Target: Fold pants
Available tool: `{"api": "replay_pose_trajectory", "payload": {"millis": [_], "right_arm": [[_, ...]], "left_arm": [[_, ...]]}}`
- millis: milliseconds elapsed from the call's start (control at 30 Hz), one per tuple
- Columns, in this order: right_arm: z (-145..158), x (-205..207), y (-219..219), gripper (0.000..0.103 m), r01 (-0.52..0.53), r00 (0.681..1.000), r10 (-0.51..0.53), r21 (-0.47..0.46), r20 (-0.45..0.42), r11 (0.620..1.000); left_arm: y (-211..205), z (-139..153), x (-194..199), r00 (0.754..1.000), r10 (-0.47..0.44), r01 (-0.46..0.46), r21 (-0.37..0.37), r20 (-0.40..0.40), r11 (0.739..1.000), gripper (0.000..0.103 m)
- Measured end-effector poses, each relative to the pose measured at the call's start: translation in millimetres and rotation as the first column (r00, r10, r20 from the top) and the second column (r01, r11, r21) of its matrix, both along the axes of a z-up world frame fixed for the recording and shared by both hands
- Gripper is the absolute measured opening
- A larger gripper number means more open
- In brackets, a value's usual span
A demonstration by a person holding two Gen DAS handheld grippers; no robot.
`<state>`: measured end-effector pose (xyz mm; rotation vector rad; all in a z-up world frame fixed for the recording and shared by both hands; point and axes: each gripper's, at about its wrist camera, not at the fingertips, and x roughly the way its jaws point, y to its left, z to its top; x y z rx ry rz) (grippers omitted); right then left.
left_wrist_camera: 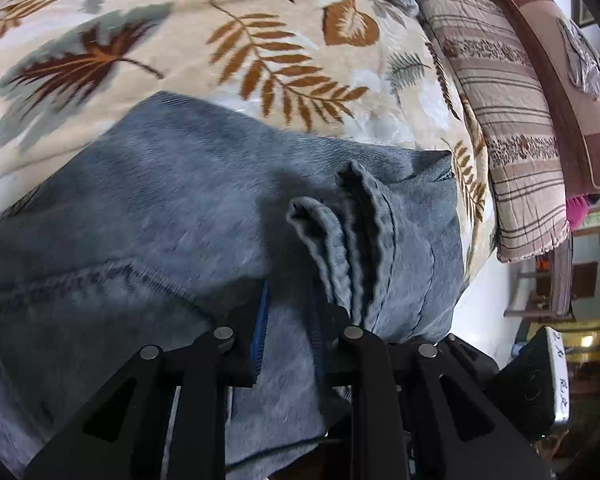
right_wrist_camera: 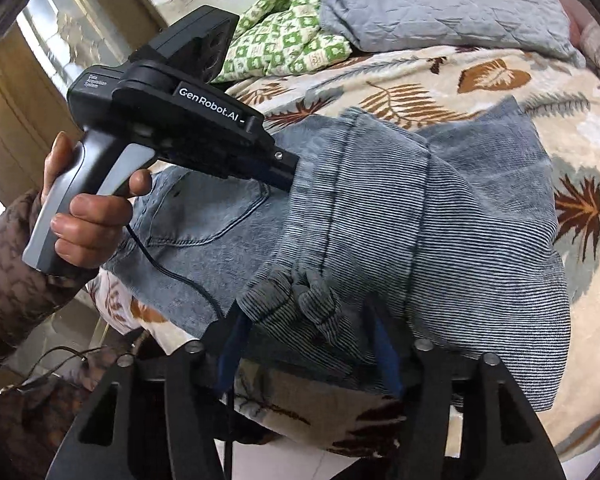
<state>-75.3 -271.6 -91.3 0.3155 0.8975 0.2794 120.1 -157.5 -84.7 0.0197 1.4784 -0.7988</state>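
Blue-grey corduroy pants (left_wrist_camera: 172,200) lie folded on a leaf-print blanket (left_wrist_camera: 260,40). In the left wrist view my left gripper (left_wrist_camera: 286,320) has its blue pads around a bunch of pant fabric, with bunched leg hems (left_wrist_camera: 340,232) just ahead. In the right wrist view my right gripper (right_wrist_camera: 306,340) stands wide at the crumpled hem ends (right_wrist_camera: 300,300) of the pants (right_wrist_camera: 440,220). The left gripper body (right_wrist_camera: 180,120), held by a hand, has its tip buried under the folded leg near the back pocket (right_wrist_camera: 212,208).
A striped quilt (left_wrist_camera: 512,128) lies along the bed's right edge by a pink headboard (left_wrist_camera: 560,60). A grey quilted pillow (right_wrist_camera: 440,4) and green checked cloth (right_wrist_camera: 288,36) lie at the far end. A cable (right_wrist_camera: 180,280) hangs off the left gripper.
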Motion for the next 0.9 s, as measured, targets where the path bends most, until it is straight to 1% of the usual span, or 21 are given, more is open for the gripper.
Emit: {"api": "replay_pose_trajectory", "payload": {"millis": [33, 100, 133, 167, 200, 267, 433, 533, 600, 733, 833, 900], "right_arm": [[3, -2, 1, 0.065, -0.003, 1.000, 0.003, 0.001, 0.006, 1.000], [10, -9, 2, 0.065, -0.009, 1.000, 0.009, 0.001, 0.019, 1.000], [13, -12, 3, 0.065, -0.011, 1.000, 0.011, -0.003, 0.024, 1.000], [18, -16, 4, 0.065, -0.012, 0.999, 0.012, -0.010, 0.035, 1.000], [23, -19, 4, 0.065, -0.013, 0.999, 0.014, -0.012, 0.046, 1.000], [30, -26, 2, 0.066, -0.005, 0.998, 0.006, -0.015, 0.064, 1.000], [48, -40, -9, 0.073, 0.034, 0.995, -0.032, -0.024, 0.096, 0.999], [56, -44, -17, 0.077, 0.059, 0.992, -0.055, -0.030, 0.110, 0.998], [59, -45, -24, 0.082, 0.077, 0.991, -0.072, -0.037, 0.117, 0.996], [66, -47, -40, 0.087, 0.126, 0.984, -0.119, -0.047, 0.133, 0.991], [68, -46, -59, 0.089, 0.167, 0.978, -0.162, -0.024, 0.133, 0.986], [66, -45, -76, 0.090, 0.213, 0.970, -0.212, 0.003, 0.119, 0.977]], "left_arm": [[4, 3, -3, 1.000, 0.016, -0.016, 0.004, 0.012, 1.000, 0.020], [12, 10, -10, 0.997, 0.055, -0.056, 0.022, 0.058, 0.998, 0.029], [16, 16, -16, 0.992, 0.079, -0.082, 0.032, 0.094, 0.996, 0.032], [18, 19, -20, 0.989, 0.093, -0.098, 0.038, 0.119, 0.994, 0.040], [20, 23, -25, 0.983, 0.108, -0.115, 0.041, 0.146, 0.993, 0.045], [26, 30, -36, 0.972, 0.136, -0.146, 0.040, 0.194, 0.988, 0.047], [33, 42, -55, 0.955, 0.181, -0.191, 0.019, 0.236, 0.981, 0.048], [32, 46, -66, 0.947, 0.190, -0.203, 0.022, 0.260, 0.979, 0.053], [32, 48, -71, 0.943, 0.191, -0.205, 0.026, 0.272, 0.978, 0.055], [29, 46, -75, 0.942, 0.194, -0.213, 0.039, 0.274, 0.976, 0.059], [26, 44, -75, 0.940, 0.194, -0.219, 0.061, 0.281, 0.974, 0.059], [24, 42, -75, 0.938, 0.197, -0.227, 0.076, 0.286, 0.971, 0.060]]}}
